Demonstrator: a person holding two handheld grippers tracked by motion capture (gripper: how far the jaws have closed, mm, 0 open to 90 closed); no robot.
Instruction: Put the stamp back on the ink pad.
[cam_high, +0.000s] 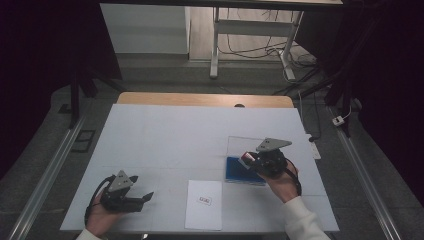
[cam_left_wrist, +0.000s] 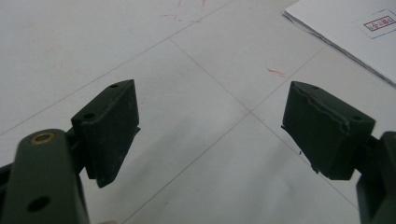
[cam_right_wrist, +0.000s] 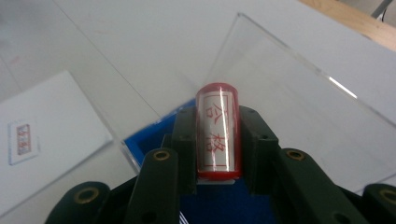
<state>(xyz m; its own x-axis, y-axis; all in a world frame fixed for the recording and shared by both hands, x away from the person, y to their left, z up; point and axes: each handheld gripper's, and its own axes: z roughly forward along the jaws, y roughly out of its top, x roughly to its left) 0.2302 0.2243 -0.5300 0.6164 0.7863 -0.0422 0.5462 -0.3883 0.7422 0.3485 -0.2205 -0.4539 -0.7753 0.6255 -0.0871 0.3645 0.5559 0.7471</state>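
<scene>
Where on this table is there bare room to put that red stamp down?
The far half of the table is bare, as is the patch between the left tool and the paper. It's crowded around the blue box, where the right tool holds the stamp.

The far half of the white table (cam_high: 165, 135) lies bare from nine round to one o'clock, open for passage. At six o'clock a flat paper sheet (cam_high: 203, 205) lies low, easily crossed above. At three o'clock the blue box (cam_high: 240, 170) with its upright clear lid (cam_right_wrist: 299, 93) blocks the way; the right gripper (cam_high: 250, 159) hangs over it.
</scene>
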